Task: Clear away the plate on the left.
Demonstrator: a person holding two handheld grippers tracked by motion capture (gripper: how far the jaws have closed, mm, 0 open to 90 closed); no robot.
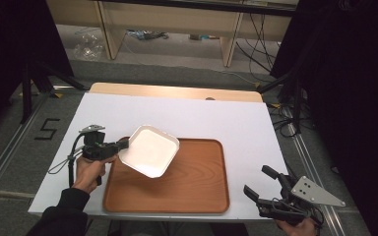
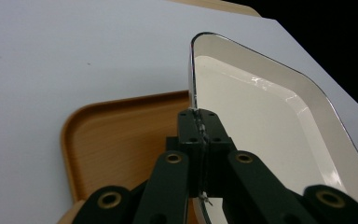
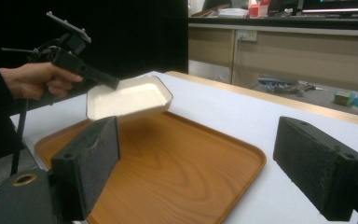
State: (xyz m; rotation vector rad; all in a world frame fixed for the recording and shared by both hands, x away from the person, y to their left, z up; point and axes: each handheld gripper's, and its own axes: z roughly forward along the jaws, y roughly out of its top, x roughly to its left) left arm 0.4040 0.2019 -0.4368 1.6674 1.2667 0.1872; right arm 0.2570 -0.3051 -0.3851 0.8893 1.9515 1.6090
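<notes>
Left gripper [image 1: 123,145] is pinching the white dish [image 1: 149,150] by its rim, tilted above the wooden tray [image 1: 197,189]; right gripper [image 1: 266,188] is idling wide open, empty; next is probably leveling and setting down.

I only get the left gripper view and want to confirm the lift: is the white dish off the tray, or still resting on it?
Observer: The right gripper view shows the white dish held clear above the wooden tray, tilted.
Operator: Where is the other gripper?
Observer: The right gripper sits at the table's near right corner, beside the tray.
Operator: Holding anything?
Observer: No, its jaws stand wide apart, empty.
</notes>
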